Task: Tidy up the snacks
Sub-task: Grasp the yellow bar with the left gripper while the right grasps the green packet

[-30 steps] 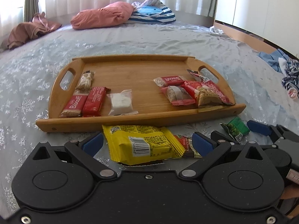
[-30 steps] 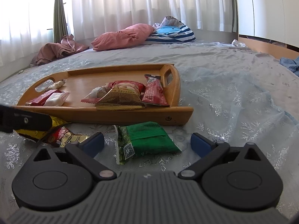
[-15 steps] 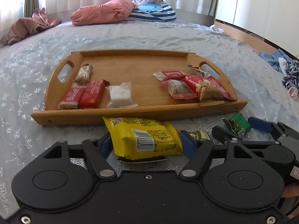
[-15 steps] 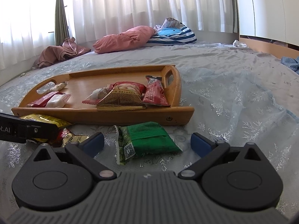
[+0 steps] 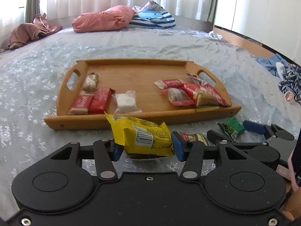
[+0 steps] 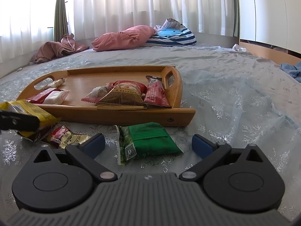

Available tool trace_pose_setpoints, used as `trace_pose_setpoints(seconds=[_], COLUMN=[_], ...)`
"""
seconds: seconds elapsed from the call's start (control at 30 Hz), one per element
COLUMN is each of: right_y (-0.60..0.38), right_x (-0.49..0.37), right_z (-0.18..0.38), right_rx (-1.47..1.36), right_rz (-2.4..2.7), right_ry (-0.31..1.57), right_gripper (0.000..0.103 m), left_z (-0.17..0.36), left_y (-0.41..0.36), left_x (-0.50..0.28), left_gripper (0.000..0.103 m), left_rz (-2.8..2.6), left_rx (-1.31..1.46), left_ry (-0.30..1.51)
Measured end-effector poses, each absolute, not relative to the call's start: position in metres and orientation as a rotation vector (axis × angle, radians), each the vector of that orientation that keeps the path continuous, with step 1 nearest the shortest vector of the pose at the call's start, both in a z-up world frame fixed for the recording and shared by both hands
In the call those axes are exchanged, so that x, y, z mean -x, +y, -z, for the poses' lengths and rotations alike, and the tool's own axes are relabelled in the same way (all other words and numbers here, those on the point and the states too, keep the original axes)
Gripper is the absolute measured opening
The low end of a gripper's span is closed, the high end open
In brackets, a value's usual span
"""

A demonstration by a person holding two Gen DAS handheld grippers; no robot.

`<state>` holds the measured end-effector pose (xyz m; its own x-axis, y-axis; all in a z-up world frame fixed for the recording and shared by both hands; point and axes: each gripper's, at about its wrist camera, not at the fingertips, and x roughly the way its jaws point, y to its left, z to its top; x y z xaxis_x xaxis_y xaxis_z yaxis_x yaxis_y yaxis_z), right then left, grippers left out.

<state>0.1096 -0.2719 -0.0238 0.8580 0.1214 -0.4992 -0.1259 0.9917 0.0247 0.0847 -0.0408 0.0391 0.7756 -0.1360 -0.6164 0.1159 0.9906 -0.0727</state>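
My left gripper (image 5: 145,149) is shut on a yellow snack packet (image 5: 143,135) and holds it just above the bedspread, in front of the wooden tray (image 5: 131,118). The packet also shows in the right wrist view (image 6: 28,114). My right gripper (image 6: 148,145) is open, with a green snack packet (image 6: 148,141) lying between its fingers on the bed. A red and gold packet (image 6: 65,137) lies to its left. The tray (image 6: 116,115) holds several red and white snacks on both sides.
The tray sits on a pale blue bedspread (image 5: 37,66). A pink pillow (image 5: 103,18) and a striped one (image 5: 152,18) lie at the far end. Brown cloth (image 5: 28,32) is at far left, blue clothes (image 5: 282,69) at right.
My left gripper closed on the yellow packet and lifted it slightly off the bed. My right gripper stayed open around the green packet.
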Motion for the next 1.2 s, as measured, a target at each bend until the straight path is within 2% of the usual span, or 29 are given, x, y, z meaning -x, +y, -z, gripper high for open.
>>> trace_pose_setpoints(seconds=[0.33,0.57,0.77,0.93,1.0,1.13,1.17,1.2], right_y=[-0.266,-0.261,-0.256,-0.256,-0.256,-0.255,-0.255,-0.254], right_x=[-0.108,-0.102,-0.095,-0.097,-0.096,-0.095,-0.095,-0.094], right_z=[0.016,0.006,0.005,0.002,0.001,-0.003,-0.004,-0.006], right_rx=[0.055,0.086,0.112,0.112,0.117,0.131,0.131,0.131], right_rz=[-0.115,-0.117,-0.122,-0.122,-0.133,-0.132,-0.133,-0.137], right_ry=[0.527,0.541,0.554,0.574,0.579,0.582,0.582,0.580], right_gripper=[0.102,0.090,0.085,0.074,0.063,0.055,0.051,0.039], left_z=[-0.063,-0.071,-0.076,-0.077,-0.076,-0.074,-0.074,-0.074], left_y=[-0.016,-0.005,0.002,0.006,0.007,0.012,0.013,0.014], left_x=[-0.074,-0.066,-0.064,-0.064,-0.064,-0.066,-0.066,-0.066], left_gripper=[0.050,0.050,0.050,0.050,0.050,0.050,0.050,0.050], left_rz=[0.080,0.070,0.068,0.072,0.076,0.084,0.083,0.082], left_rx=[0.037,0.026,0.020,0.019,0.021,0.038,0.039,0.038], left_ry=[0.634,0.620,0.609,0.604,0.605,0.618,0.617,0.614])
